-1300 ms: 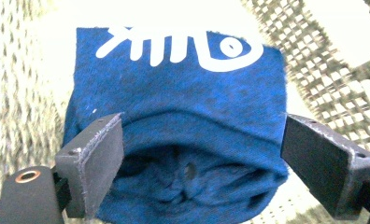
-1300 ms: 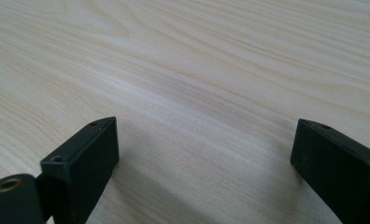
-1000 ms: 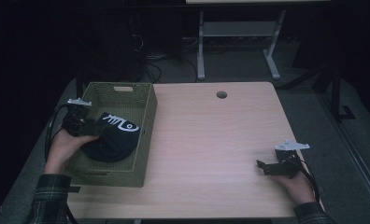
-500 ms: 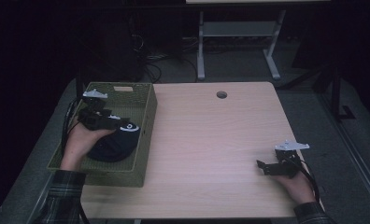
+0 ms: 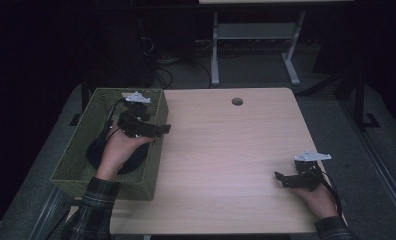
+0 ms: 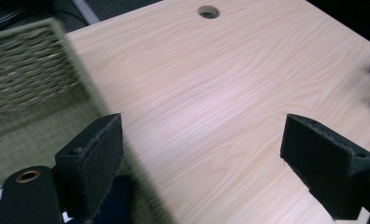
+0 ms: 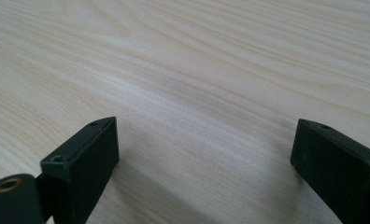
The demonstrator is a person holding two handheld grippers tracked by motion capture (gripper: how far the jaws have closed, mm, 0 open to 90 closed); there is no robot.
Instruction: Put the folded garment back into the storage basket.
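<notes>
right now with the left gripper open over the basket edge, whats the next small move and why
Probably carry the left gripper on across onto the bare table. Its jaws stand wide apart with nothing between them, pointing out over the green woven basket's right rim. The dark item lies in the basket under the hand. The right gripper rests open near the table's right edge.

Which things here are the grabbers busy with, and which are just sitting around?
Probably part of the job:
- left gripper, open, over the basket's edge
- green woven basket
- dark bundle inside the basket

Just there:
- right gripper, open, low at the table
- round hole in the table
</notes>
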